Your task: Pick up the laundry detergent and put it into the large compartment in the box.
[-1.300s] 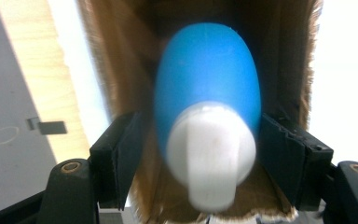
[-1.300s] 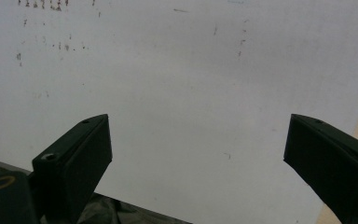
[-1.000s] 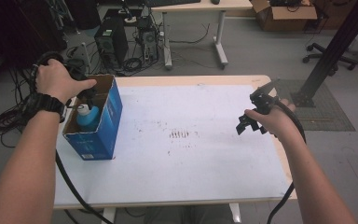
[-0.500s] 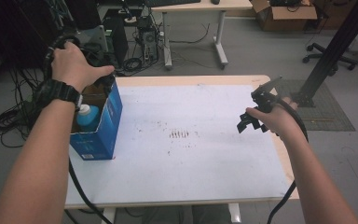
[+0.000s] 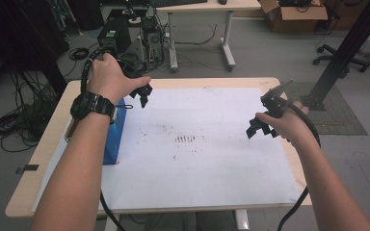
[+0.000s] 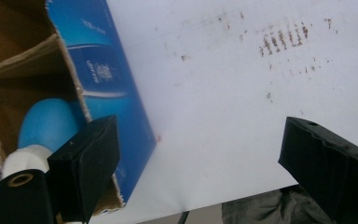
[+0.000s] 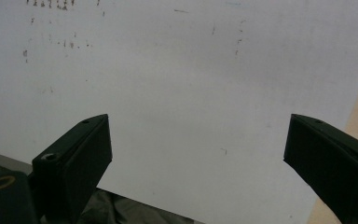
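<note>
We hold our left tool [image 5: 142, 94] above the white sheet [image 5: 212, 159] that covers the table [image 5: 53, 125], its jaws spread wide and gripping nothing. Just to that tool's left, in the left gripper view, the open blue box [image 6: 116, 88] stands on the sheet, a blue and white bottle [image 6: 44, 128] inside it. Our right tool [image 5: 262, 129] hovers over bare sheet, well apart from the box, jaws likewise released and empty.
</note>
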Motion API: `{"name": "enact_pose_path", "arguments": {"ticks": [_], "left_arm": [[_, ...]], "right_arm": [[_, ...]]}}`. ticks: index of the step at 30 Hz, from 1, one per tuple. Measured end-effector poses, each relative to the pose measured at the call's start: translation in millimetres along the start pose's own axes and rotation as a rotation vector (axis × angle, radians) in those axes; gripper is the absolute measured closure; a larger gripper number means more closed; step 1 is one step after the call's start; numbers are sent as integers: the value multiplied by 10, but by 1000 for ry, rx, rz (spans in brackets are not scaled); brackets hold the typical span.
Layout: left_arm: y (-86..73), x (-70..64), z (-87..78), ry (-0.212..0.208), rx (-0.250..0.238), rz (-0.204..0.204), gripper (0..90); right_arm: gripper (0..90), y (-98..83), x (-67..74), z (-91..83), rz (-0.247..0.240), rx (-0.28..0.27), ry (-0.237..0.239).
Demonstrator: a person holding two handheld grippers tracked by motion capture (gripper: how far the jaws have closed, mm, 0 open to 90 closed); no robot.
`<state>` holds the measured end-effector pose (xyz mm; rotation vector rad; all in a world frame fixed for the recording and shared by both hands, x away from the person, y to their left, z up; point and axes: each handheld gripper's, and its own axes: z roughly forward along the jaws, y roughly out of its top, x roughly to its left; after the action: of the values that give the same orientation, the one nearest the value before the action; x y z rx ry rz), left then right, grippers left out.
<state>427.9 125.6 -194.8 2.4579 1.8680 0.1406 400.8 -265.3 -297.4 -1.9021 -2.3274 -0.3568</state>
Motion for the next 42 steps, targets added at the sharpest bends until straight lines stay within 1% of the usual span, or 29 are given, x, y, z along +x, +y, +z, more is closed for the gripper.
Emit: {"name": "enact_pose_path", "arguments": {"ticks": [4,8,9,13,17,19,24,26,29,31,33,37,39,40,42], "left_arm": [[14,-86,79,-3,4,6,77],[33,-158,174,-9,11,13,54],[38,-181,211,-7,13,20,51],[44,-243,314,-25,3,37,50],[51,-296,435,-33,18,45,50],[51,-322,514,-40,29,49,50],[49,-357,626,-43,45,56,51],[46,-368,652,-37,47,56,50],[43,-375,683,-44,48,58,50],[39,-377,700,-41,54,59,50],[31,-374,708,-39,48,58,50],[13,-366,714,-40,54,58,50],[8,-370,715,-24,64,55,50],[7,-374,714,-23,66,55,50],[9,-377,705,-37,57,58,51]], "right_arm": [[78,-6,-15,6,6,-1,3],[77,-5,-25,30,1,2,7],[78,-5,-29,35,-2,2,7],[77,-5,-38,48,-6,5,7],[77,-3,-49,58,4,6,8],[77,-3,-55,70,1,7,10],[77,0,-53,102,-6,9,13],[77,2,-45,106,-5,10,14],[78,5,-49,106,-7,9,13],[78,8,-46,105,1,13,11],[77,12,-49,105,-2,13,10],[77,20,-35,105,-9,14,8],[77,25,-19,103,-12,13,10],[78,28,-12,103,-12,15,10],[77,33,-3,105,-16,12,11]]}}
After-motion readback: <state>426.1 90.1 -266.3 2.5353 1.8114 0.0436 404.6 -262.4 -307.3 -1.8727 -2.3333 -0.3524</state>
